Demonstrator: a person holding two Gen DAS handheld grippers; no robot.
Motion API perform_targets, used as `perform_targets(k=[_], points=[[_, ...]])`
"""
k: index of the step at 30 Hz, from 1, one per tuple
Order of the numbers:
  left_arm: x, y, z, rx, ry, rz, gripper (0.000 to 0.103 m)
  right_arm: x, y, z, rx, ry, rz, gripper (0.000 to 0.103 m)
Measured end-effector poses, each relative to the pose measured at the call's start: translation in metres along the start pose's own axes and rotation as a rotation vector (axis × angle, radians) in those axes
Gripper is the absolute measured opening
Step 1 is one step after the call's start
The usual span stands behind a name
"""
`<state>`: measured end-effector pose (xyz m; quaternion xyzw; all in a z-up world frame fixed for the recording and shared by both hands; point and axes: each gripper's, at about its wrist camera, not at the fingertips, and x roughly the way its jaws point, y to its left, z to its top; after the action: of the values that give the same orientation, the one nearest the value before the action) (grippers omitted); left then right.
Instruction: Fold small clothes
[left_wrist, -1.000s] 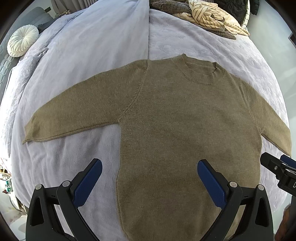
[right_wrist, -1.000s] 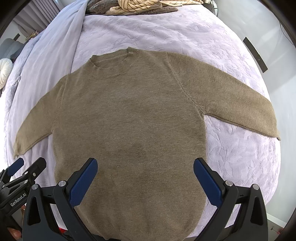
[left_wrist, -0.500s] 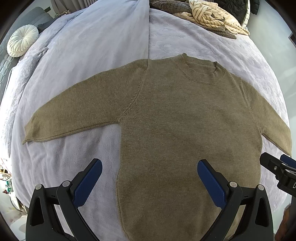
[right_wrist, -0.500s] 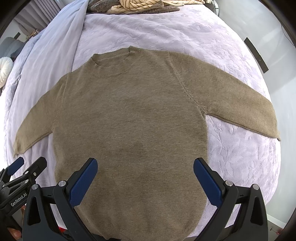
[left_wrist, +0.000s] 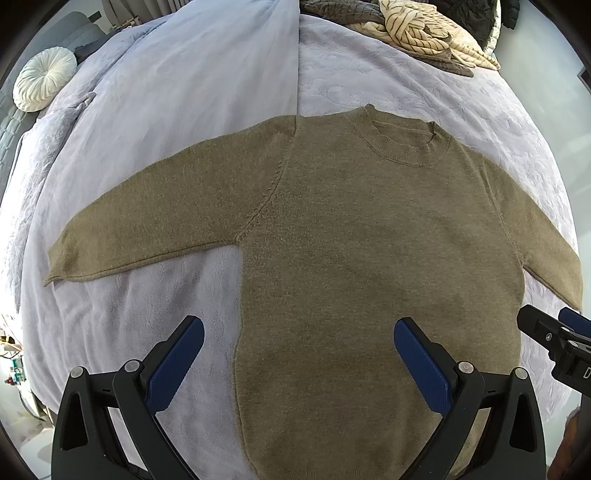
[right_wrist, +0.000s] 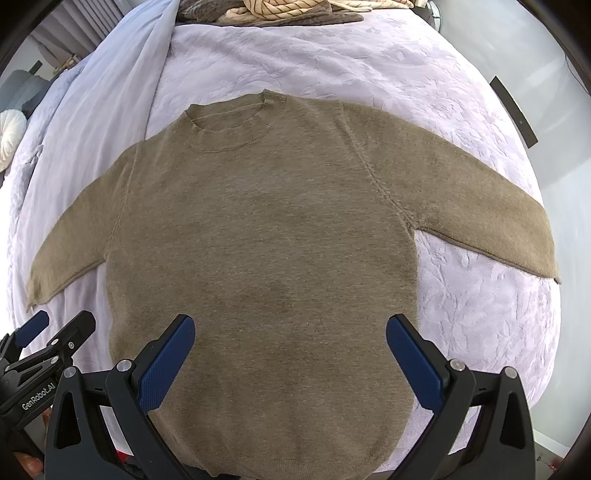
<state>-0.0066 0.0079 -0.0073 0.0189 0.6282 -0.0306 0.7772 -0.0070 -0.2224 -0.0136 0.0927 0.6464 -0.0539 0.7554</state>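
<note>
One bed (left_wrist: 388, 88) fills both views, covered by a pale lilac blanket with an embossed leaf pattern; a smoother lilac duvet (left_wrist: 192, 92) lies along its left side; a round white pleated cushion (left_wrist: 44, 85) sits at the far left; a heap of striped cream and grey clothes (left_wrist: 424, 33) rests at the far end; a pale wall shows to the right. One olive-brown sweater (right_wrist: 258, 258) lies flat, front up, in the middle of the bed; collar (right_wrist: 229, 125) toward the far end, hem at the near edge; long axis running near to far; both sleeves spread out sideways, unfolded. Left gripper (left_wrist: 299, 365) hovers over the sweater's lower left edge, fingers wide apart, holding nothing. Right gripper (right_wrist: 291, 362) hovers over the lower body, fingers likewise wide apart, empty.
</note>
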Motion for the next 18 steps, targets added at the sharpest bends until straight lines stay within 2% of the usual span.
perform_targets(k=[18], points=[[0.0021, -0.0014, 0.0029, -0.004, 0.011, -0.001, 0.103, 0.0009, 0.0025, 0.0004, 0.001, 0.003, -0.002, 0.103]])
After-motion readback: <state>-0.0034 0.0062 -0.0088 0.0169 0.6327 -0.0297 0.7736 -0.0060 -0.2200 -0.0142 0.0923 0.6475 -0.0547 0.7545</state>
